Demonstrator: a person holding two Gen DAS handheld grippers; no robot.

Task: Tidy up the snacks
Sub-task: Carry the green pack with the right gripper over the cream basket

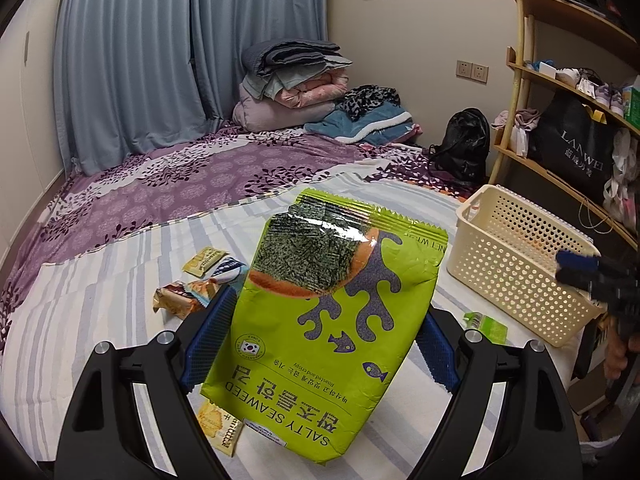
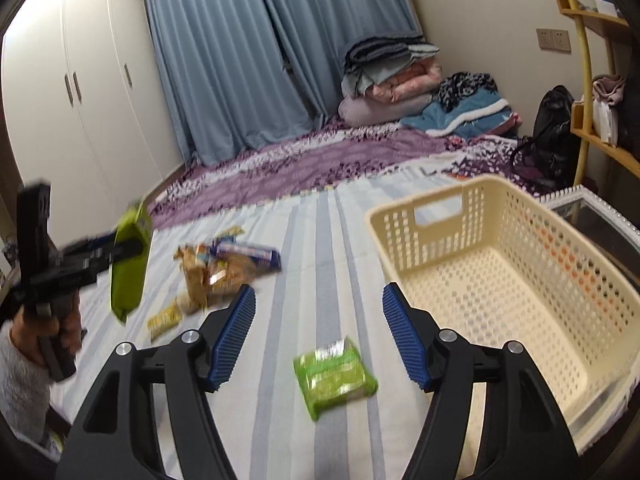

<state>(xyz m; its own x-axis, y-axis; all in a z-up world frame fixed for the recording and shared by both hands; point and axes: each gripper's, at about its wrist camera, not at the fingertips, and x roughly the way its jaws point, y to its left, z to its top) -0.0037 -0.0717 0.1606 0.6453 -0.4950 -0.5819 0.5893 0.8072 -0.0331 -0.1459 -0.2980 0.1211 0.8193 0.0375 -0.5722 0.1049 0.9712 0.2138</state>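
Green foil: the seaweed bag (image 1: 320, 320) hangs off the bed, clenched between the left gripper (image 1: 320, 340) pads.
Basket: the cream basket (image 2: 500, 280) sits to the right on the striped sheet (image 2: 280, 240), looks bare inside.
Right gripper (image 2: 318, 332): jaws apart, holding nothing; a small green packet (image 2: 334, 376) lies below them, blurred.
Advice: carry the bag well over the rim before letting go.
Loose snacks (image 2: 216, 268): wait near mid-bed.

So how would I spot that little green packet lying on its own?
Find the cream basket on the striped sheet. Just beside its near corner, between the right claw's blue fingers, lies the small green packet. Unlike the pile of tan and blue snacks farther off, it lies alone and flat.
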